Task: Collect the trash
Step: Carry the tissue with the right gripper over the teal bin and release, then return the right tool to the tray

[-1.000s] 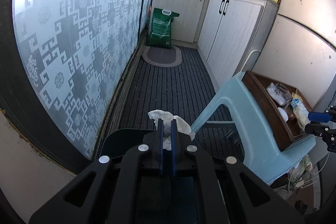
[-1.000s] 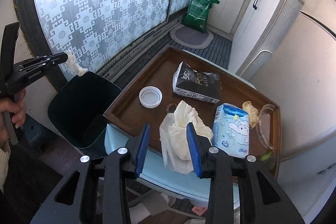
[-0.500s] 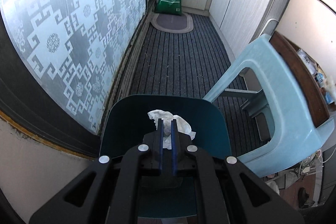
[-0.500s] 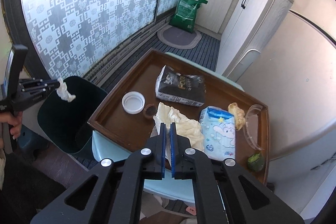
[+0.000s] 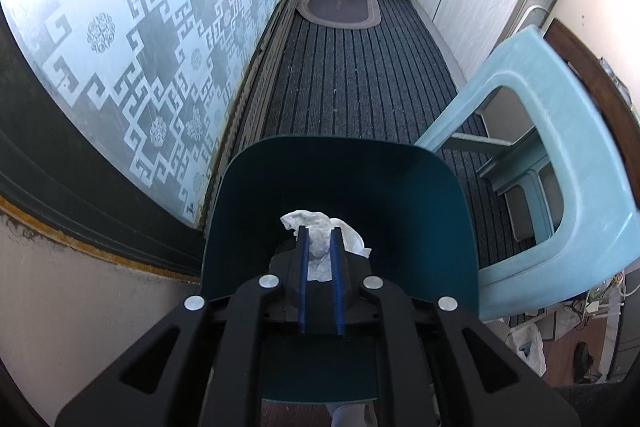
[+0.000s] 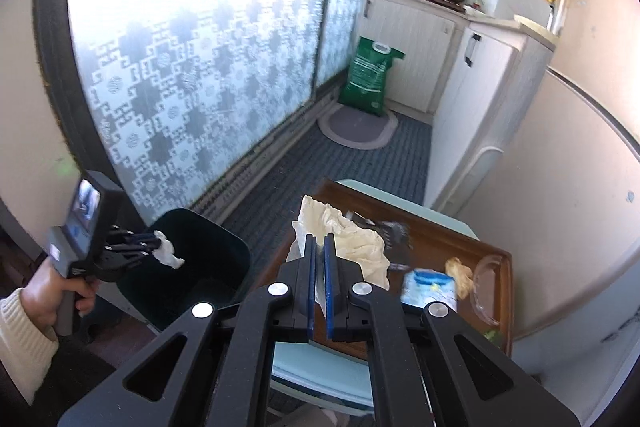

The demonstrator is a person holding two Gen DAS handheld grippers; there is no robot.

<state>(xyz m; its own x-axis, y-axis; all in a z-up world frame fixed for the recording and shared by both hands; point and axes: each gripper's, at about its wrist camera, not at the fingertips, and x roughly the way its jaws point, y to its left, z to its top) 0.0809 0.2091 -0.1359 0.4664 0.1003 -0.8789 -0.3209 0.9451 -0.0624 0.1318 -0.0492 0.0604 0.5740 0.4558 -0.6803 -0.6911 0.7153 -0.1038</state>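
Note:
My left gripper (image 5: pixel 320 231) hangs over the open dark teal bin (image 5: pixel 280 179). Its jaws are opening, with a crumpled white tissue (image 5: pixel 310 219) still filling the narrow gap between the pads. The right wrist view shows that gripper (image 6: pixel 150 239) from the side, the tissue (image 6: pixel 169 253) drooping from its tips above the bin (image 6: pixel 224 247). My right gripper (image 6: pixel 319 238) is shut on a crumpled cream plastic bag (image 6: pixel 354 239), held up above the brown tray (image 6: pixel 484 253).
On the tray lie a blue-and-white tissue pack (image 6: pixel 430 285), a blurred black packet (image 6: pixel 394 227) and a clear plastic lid (image 6: pixel 486 283). The tray rests on a light blue plastic chair (image 5: pixel 560 147) beside the bin. A person's hand (image 6: pixel 44 291) holds the left gripper. Patterned glass lines the left.
The left gripper sank and tipped down over the bin, and its pads parted slightly. The right gripper closed on the cream bag and lifted it off the tray.

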